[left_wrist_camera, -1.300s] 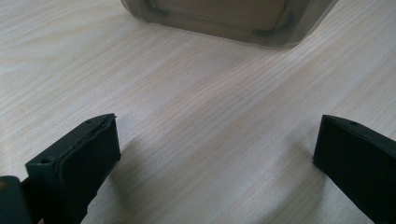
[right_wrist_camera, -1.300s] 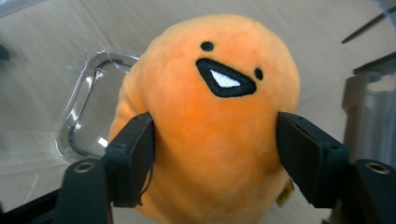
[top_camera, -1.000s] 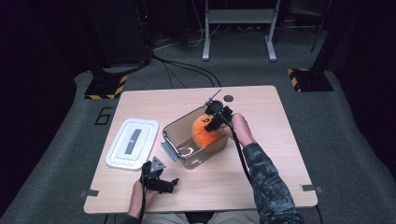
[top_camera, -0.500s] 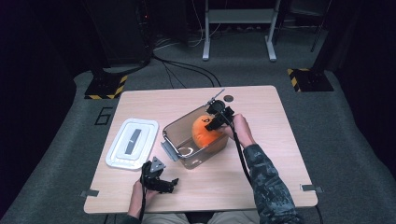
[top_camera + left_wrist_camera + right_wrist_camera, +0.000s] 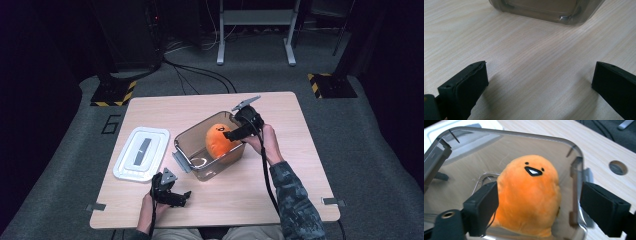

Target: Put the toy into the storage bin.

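A lab: dark equipment racks [image 5: 125,40], floor cables [image 5: 200,75], hazard-striped stand feet [image 5: 112,93]

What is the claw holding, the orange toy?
Nothing. The right claw has just been opening; the orange plush toy sits loose in the clear box. The left claw is open over bare table.

Soft plush toy in a clear plastic box on a pale wood-grain table.

You are looking at an orange toy [image 5: 529,200] of fuzzy, matt plush cloth, sitting in a box [image 5: 571,147] of smooth, glossy, see-through smoky plastic that catches reflections. The table [image 5: 529,65] has a light wood-grain surface, smooth with a soft sheen. Beside the box lies a white lid [image 5: 141,152] of smooth plastic. Your right gripper [image 5: 539,205] and left gripper [image 5: 540,82] have jaws of matt black, rubbery-looking material.
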